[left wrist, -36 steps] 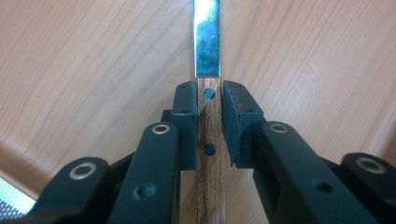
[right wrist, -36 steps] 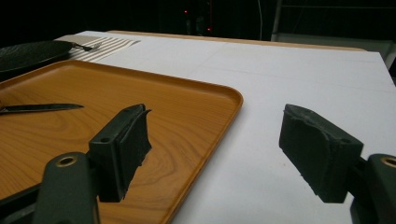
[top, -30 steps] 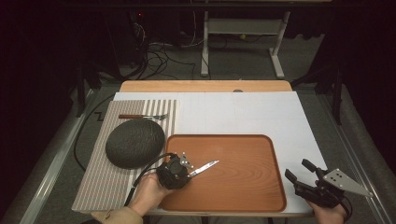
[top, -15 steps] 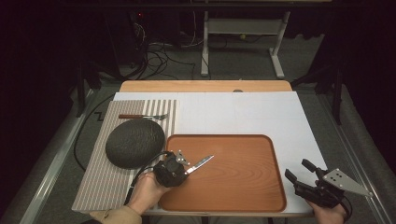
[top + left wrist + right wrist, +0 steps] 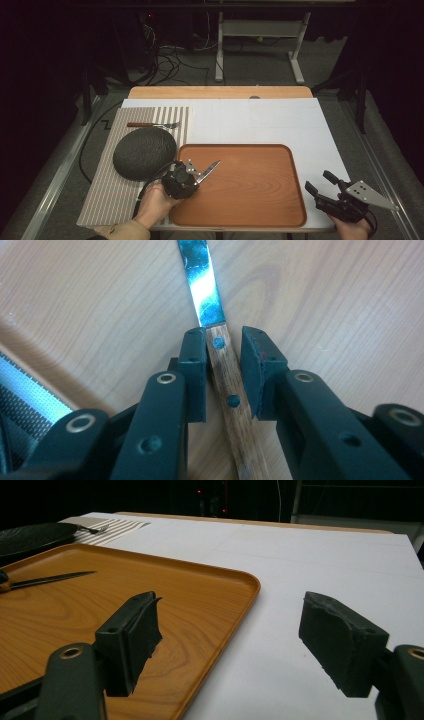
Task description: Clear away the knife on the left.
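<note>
Wooden-handled knife (image 5: 227,390) set on tray (image 5: 260,200).
Our left gripper (image 5: 224,371) has just been opening, jaws now loose around it; withdrawal remains.

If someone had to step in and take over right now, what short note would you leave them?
Left gripper: jaws have just been opening; the knife handle sits between them, with gaps beside the pads, so the grip looks released.
Right gripper: open, empty, at the tray's right corner.
Things: knife over the left part of the wooden tray; fork on the striped mat behind the dark plate.
Done: knife brought to the tray.
Left: probably back the left gripper off; the fork is untouched.
</note>
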